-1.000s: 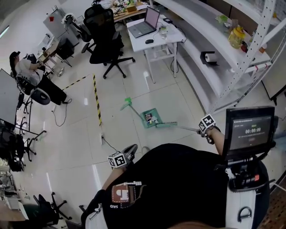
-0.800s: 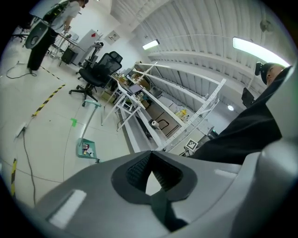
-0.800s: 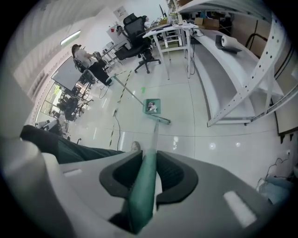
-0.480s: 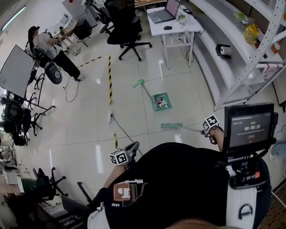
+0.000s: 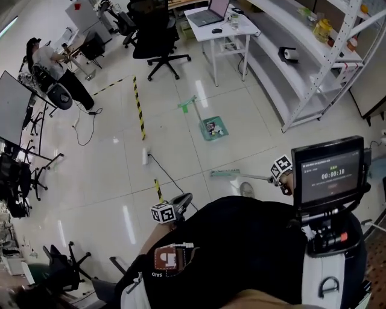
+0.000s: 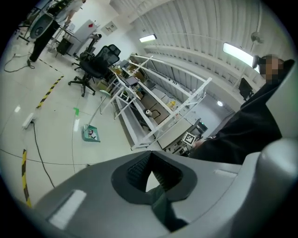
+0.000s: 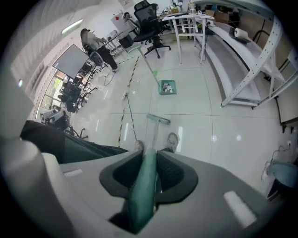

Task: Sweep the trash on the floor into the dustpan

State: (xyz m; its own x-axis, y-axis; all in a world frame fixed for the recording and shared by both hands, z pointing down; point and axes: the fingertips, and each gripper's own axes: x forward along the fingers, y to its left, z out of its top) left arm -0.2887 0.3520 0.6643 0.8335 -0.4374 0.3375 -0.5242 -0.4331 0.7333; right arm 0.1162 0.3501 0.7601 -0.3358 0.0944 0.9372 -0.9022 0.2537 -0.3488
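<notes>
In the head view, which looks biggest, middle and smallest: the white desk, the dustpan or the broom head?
1. white desk
2. dustpan
3. broom head: long but thin. It's close to the dustpan in size and nearer the camera, so I'm unsure.

Green dustpan (image 5: 212, 128); green broom (image 5: 224, 174); yellow-black striped floor tape (image 5: 139, 108); white shelving (image 5: 274, 63).

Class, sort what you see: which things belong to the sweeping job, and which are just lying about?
Job:
- broom, its handle held in the right gripper
- green dustpan
- trash lying in the dustpan

Lying about:
- laptop
- office chair
- paper roll on the shelf
- power strip
</notes>
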